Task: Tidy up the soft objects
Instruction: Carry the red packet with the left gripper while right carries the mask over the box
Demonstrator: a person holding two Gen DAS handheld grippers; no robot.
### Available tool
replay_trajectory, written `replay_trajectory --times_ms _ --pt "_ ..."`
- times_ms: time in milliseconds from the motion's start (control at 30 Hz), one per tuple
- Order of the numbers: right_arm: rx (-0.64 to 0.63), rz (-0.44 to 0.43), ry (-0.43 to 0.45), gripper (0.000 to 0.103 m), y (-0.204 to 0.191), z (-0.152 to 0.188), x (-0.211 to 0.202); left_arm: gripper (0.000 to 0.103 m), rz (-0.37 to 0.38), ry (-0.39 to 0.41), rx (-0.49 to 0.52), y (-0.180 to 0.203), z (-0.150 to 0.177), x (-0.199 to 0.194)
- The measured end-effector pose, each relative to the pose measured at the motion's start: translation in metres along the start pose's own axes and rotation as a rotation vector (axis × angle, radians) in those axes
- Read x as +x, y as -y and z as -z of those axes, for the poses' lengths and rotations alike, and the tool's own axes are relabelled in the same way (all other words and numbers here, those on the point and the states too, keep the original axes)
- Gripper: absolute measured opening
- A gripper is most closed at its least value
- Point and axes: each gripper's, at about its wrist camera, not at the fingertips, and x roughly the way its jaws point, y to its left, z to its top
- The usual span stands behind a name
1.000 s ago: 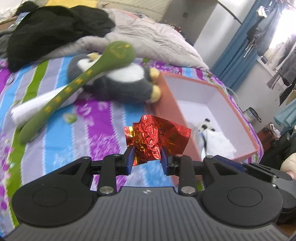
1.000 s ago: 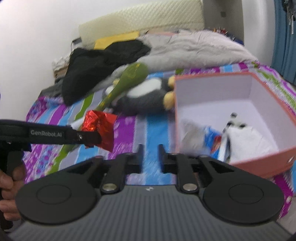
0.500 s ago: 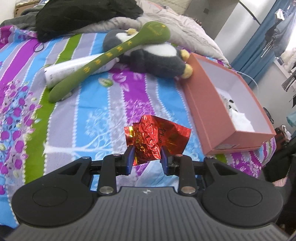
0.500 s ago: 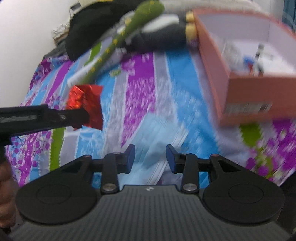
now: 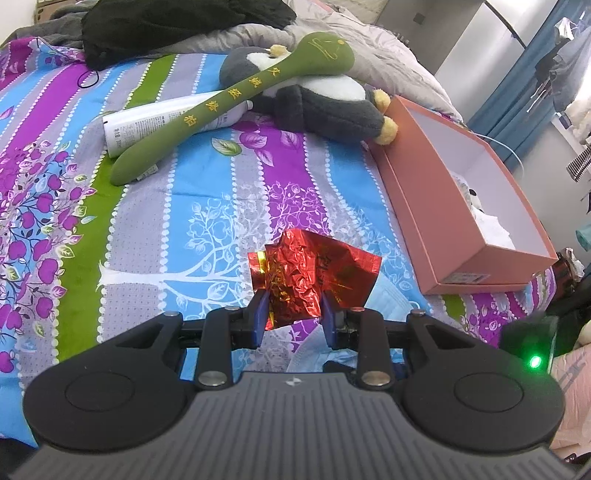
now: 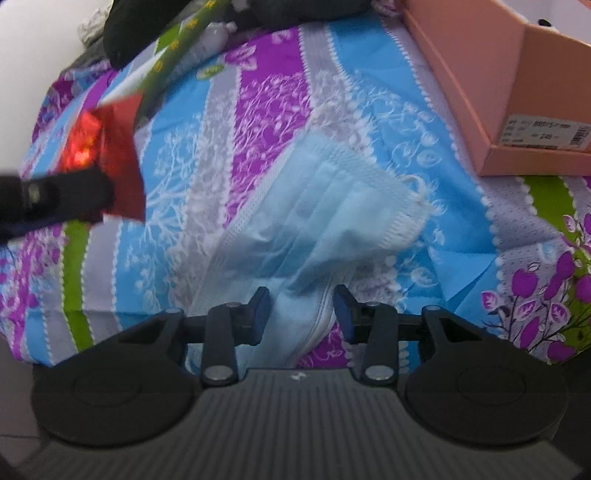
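My left gripper (image 5: 294,309) is shut on a crumpled red foil bag (image 5: 314,271), held above the striped bedspread; the bag also shows in the right wrist view (image 6: 107,162). My right gripper (image 6: 301,308) is open, low over a light blue face mask (image 6: 317,221) that lies flat on the bed, with the mask's near end between its fingers. An open salmon box (image 5: 436,206) with white soft items inside sits to the right; its labelled corner shows in the right wrist view (image 6: 517,99). A grey penguin plush (image 5: 321,99) and a green long-handled plush (image 5: 229,103) lie further back.
A white tube (image 5: 147,125) lies under the green plush. Black clothing (image 5: 177,26) and a grey quilt (image 5: 388,62) are piled at the head of the bed. The bed's edge drops off just right of the box.
Both grippers have moved back toward the foot of the bed and lower. The right gripper has opened wider and come down over the blue mask. The left still holds the foil bag.
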Motion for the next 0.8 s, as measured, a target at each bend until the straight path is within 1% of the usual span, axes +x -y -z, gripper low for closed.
replay_trajectory --times_ms 100,133,167,200,267,333,433,633,800 --pt "-0.019 0.014 0.005 0.04 -0.001 0.001 0.0 0.035 0.0 0.001 -0.002 0.0 0.0 0.0" --pt "-0.023 0.019 0.007 0.036 -0.001 0.001 0.0 0.035 -0.001 0.0 0.0 0.0 0.0 0.0" --pt "-0.026 0.025 0.008 0.03 0.0 0.001 0.0 0.035 -0.001 -0.001 -0.001 0.0 0.0 0.0" --pt "-0.029 0.033 0.007 0.026 0.001 0.001 0.0 0.035 -0.001 -0.001 -0.001 0.0 0.0 -0.001" --pt "-0.023 0.036 0.012 0.015 0.004 0.002 -0.002 0.035 -0.001 0.0 -0.002 -0.001 0.0 -0.001" --pt "-0.01 0.035 0.018 0.01 0.006 0.002 -0.005 0.035 0.001 0.0 -0.001 -0.001 0.0 -0.001" --pt "0.006 0.015 0.048 0.009 0.007 0.0 -0.015 0.035 0.003 0.006 0.002 0.0 -0.001 -0.003" --pt "0.0 -0.003 0.127 0.008 0.007 -0.011 -0.045 0.035 0.007 0.019 0.011 0.006 -0.006 -0.008" --pt "0.004 0.006 0.215 0.009 0.014 -0.025 -0.077 0.035 0.03 0.048 0.051 0.022 -0.019 -0.015"
